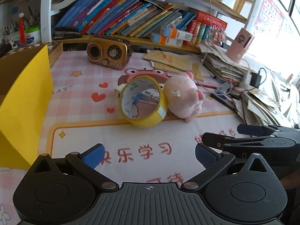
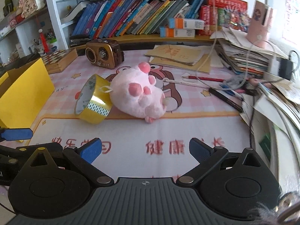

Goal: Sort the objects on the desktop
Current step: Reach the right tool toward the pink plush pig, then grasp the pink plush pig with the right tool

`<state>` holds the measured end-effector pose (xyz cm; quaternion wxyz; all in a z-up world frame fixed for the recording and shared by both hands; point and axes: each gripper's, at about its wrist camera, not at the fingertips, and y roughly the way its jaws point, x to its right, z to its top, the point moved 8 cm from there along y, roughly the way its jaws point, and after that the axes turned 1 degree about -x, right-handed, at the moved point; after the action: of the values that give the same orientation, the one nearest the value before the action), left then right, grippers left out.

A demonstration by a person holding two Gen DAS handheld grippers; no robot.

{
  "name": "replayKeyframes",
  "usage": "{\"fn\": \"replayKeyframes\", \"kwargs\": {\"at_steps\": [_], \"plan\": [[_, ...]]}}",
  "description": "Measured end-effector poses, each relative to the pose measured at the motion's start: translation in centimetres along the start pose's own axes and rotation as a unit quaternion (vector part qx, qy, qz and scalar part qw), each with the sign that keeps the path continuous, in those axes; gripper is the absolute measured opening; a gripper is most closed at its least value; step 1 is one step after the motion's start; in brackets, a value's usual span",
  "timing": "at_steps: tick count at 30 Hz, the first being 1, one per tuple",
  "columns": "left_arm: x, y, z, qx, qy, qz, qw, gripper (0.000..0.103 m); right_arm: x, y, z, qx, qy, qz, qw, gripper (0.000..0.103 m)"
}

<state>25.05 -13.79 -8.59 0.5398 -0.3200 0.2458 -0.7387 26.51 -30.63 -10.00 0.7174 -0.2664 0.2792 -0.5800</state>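
I see both tongs low over the worktop, which is covered by a pink checked mat with cartoon prints. My left tongs stand wide, blue pads apart, nothing between them. My right tongs are wide too and hold nothing; in the left view they show at the right edge, just beside the left pair.

Ahead of both, near the middle of the mat, a yellow tape roll stands tilted on its edge, its hollow facing the left camera. It leans against a pink plush lying on its side, paws up. A small cream block sits behind the roll, touching it.

To the left stands a yellow box, open at the top. Behind it lies a chessboard. A brown radio sits at the back of the mat, below a shelf of leaning books. On the right a red pencil lies near piled papers.
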Motion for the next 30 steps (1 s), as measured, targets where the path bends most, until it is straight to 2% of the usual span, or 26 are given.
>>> {"fn": "replayKeyframes", "kwargs": {"at_steps": [11, 15, 19, 22, 23, 24, 27, 30], "plan": [[-0.5, 3.2, 1.7, -0.01, -0.015, 0.031, 0.9994, 0.103, 0.2, 5.8, 4.0, 0.001, -0.071, 0.035, 0.997, 0.1], [-1.0, 4.0, 2.2, -0.015, -0.025, 0.045, 0.9986, 0.103, 0.1, 7.8, 5.0, -0.009, -0.079, 0.045, 0.996, 0.1], [-1.0, 4.6, 2.5, -0.017, -0.028, 0.042, 0.9986, 0.103, 0.0, 9.0, 6.0, -0.006, -0.083, 0.058, 0.995, 0.098], [-1.0, 5.0, 2.9, -0.017, -0.027, 0.044, 0.9985, 0.103, 0.0, 9.5, 6.7, 0.0, -0.084, 0.07, 0.994, 0.091], [-1.0, 5.2, 3.1, -0.017, -0.028, 0.044, 0.9985, 0.103, 0.0, 9.7, 6.9, 0.002, -0.084, 0.076, 0.994, 0.081], [-1.0, 5.3, 3.2, -0.017, -0.028, 0.044, 0.9985, 0.103, 0.0, 9.8, 7.1, 0.002, -0.084, 0.079, 0.993, 0.075], [-0.9, 5.8, 3.7, -0.015, -0.027, 0.043, 0.9986, 0.103, 0.4, 9.8, 7.6, 0.008, -0.084, 0.076, 0.994, 0.069], [-0.9, 6.3, 4.3, -0.013, -0.025, 0.041, 0.9988, 0.103, 1.1, 8.9, 8.1, 0.028, -0.071, 0.077, 0.994, 0.067]]}}
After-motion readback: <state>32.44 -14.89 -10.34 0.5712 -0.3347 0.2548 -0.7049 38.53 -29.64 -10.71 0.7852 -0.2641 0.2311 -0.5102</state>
